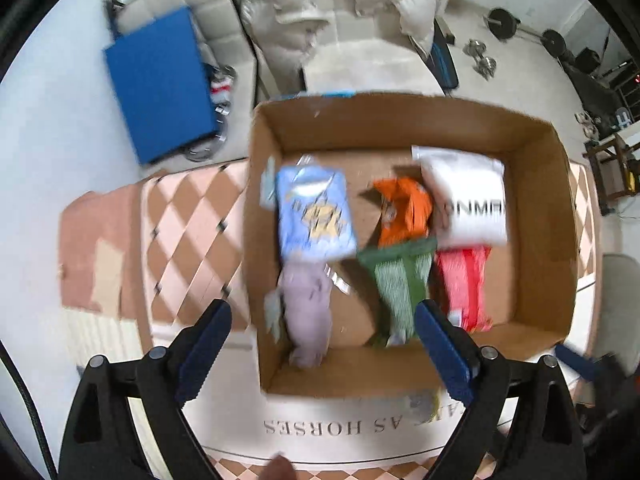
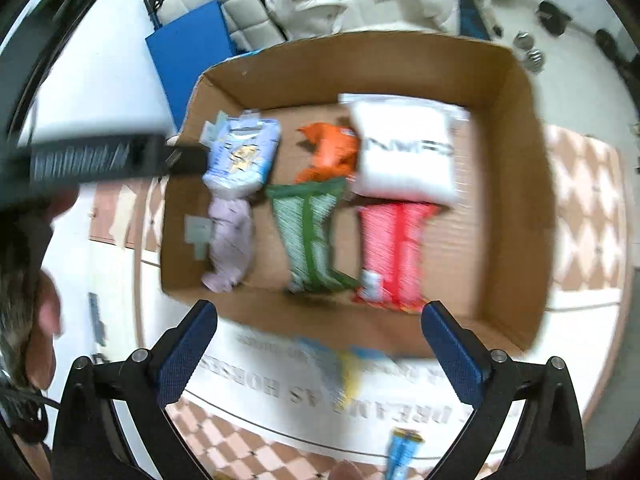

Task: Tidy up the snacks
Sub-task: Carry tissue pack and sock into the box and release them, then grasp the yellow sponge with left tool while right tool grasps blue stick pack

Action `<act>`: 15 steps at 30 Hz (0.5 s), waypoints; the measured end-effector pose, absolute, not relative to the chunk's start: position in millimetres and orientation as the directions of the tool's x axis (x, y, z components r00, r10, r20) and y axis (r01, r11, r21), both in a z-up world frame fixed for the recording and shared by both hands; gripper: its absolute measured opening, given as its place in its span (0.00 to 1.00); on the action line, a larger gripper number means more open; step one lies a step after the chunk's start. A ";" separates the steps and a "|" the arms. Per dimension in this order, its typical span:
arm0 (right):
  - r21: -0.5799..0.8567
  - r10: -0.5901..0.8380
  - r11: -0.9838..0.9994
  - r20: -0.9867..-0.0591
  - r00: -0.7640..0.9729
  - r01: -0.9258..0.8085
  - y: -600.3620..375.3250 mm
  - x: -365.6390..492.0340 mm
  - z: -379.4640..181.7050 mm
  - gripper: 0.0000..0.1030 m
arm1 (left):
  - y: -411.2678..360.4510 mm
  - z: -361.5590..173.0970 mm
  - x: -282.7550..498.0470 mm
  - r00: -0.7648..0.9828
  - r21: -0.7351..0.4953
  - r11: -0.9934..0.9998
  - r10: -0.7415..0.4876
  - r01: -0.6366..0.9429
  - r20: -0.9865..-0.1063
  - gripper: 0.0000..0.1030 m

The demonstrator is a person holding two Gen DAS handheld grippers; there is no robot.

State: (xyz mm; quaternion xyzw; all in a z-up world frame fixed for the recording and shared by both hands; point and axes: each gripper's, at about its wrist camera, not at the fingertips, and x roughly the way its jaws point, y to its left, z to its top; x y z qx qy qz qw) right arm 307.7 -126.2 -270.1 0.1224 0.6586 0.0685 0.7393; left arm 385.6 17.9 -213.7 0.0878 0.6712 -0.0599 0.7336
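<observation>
An open cardboard box [image 1: 532,168] [image 2: 516,128] holds several snack packs: a light blue bag [image 1: 316,212] [image 2: 242,152], a lilac pack [image 1: 308,308] [image 2: 232,240], an orange pack [image 1: 404,212] [image 2: 332,148], a green pack [image 1: 400,284] [image 2: 312,236], a red pack [image 1: 464,284] [image 2: 390,248] and a white bag [image 1: 468,196] [image 2: 404,148]. My left gripper [image 1: 324,352] hovers open over the box's near wall, nothing between its fingers. My right gripper [image 2: 320,352] is open above the box's near edge. A blue snack [image 2: 402,450] lies on the mat outside the box, with a blurred blue-yellow one [image 2: 344,364] near the box.
The box sits on a white mat with lettering [image 1: 316,426] over a checkered cloth [image 1: 184,224]. The left gripper's body [image 2: 100,160] crosses the right wrist view at left, with a hand [image 2: 44,320] below it. A blue board [image 1: 160,80], a padded coat [image 1: 340,4] and weights [image 1: 504,22] lie beyond.
</observation>
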 end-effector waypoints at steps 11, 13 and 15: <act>0.146 0.141 0.973 -0.989 0.042 0.181 -172.3 167.5 -294.9 1.00 | 8.7 -269.0 252.1 -0.012 -0.027 0.981 -0.025 0.190 -1.000 0.91; 0.147 0.150 0.965 -0.989 0.001 0.216 -178.3 144.6 -311.9 1.00 | 2.4 -285.1 248.9 -0.040 -0.039 0.982 -0.032 0.182 -0.999 0.91; 0.152 0.167 0.958 -0.985 -0.044 0.244 -183.1 126.2 -330.4 1.00 | -5.2 -300.5 249.3 -0.057 -0.043 0.984 -0.034 0.175 -0.998 0.91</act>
